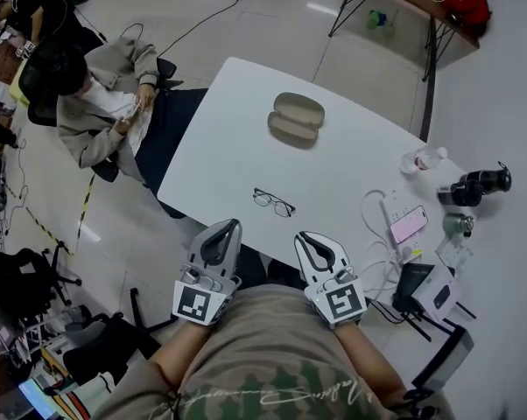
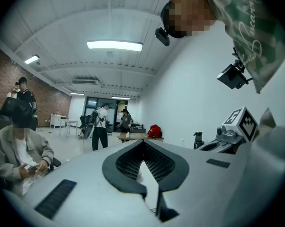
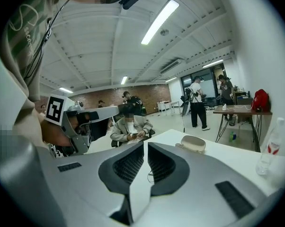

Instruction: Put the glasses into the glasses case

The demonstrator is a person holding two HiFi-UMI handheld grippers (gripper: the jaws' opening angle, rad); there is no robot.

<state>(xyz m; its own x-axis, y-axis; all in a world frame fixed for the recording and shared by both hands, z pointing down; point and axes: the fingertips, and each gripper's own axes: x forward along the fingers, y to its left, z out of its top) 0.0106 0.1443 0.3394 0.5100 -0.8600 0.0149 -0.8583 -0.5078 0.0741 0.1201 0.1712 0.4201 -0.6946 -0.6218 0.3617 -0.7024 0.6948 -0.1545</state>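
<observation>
Thin dark-framed glasses lie on the white table, a little ahead of both grippers. Further back sits a beige glasses case, which seems to lie open in two halves. My left gripper hovers at the table's near edge, jaws together and holding nothing. My right gripper is beside it, jaws nearly touching and also holding nothing. In the right gripper view the glasses show through the slit between the jaws, and the case lies beyond. The left gripper points over the table toward the room.
On the right of the table lie a pink phone, white cables, a water bottle, a black camera and chargers. A seated person is at the table's left side. More people stand in the room.
</observation>
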